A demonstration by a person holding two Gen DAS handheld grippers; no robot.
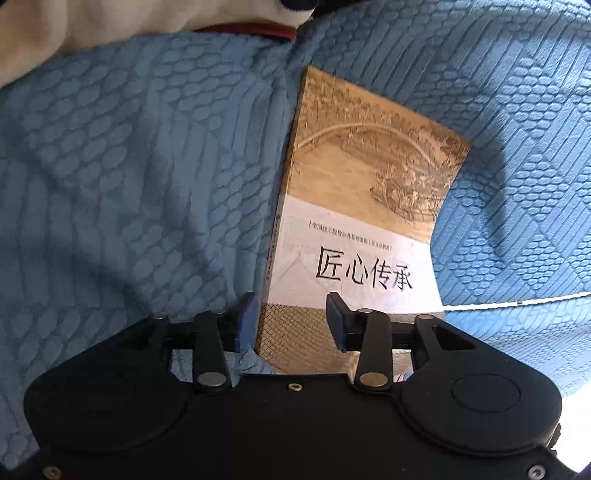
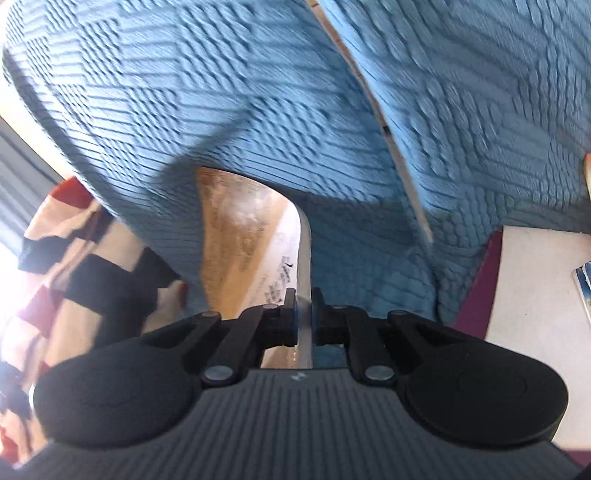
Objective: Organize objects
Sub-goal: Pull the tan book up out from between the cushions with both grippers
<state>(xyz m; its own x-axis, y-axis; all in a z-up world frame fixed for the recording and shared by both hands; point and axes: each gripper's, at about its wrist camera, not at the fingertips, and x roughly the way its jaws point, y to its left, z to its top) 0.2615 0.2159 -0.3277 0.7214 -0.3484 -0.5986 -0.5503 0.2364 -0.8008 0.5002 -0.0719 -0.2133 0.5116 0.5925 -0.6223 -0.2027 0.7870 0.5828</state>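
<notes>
A paperback book (image 1: 354, 206) with a tan painted cover and black Chinese title rests on the blue quilted bedspread (image 1: 129, 166), its right side lifted. In the left wrist view my left gripper (image 1: 291, 317) is open around the book's near left corner. One blue pad stands just outside the spine and the other hovers over the cover. In the right wrist view the book (image 2: 240, 236) is seen edge-on. My right gripper (image 2: 303, 317) is shut on its grey page edge, holding it above the bedspread (image 2: 184, 92).
A cream cloth with a red trim (image 1: 74, 29) lies at the far left. A red, black and cream striped fabric (image 2: 74, 266) is off the bed's left edge. A white surface with a maroon border (image 2: 535, 295) sits to the right.
</notes>
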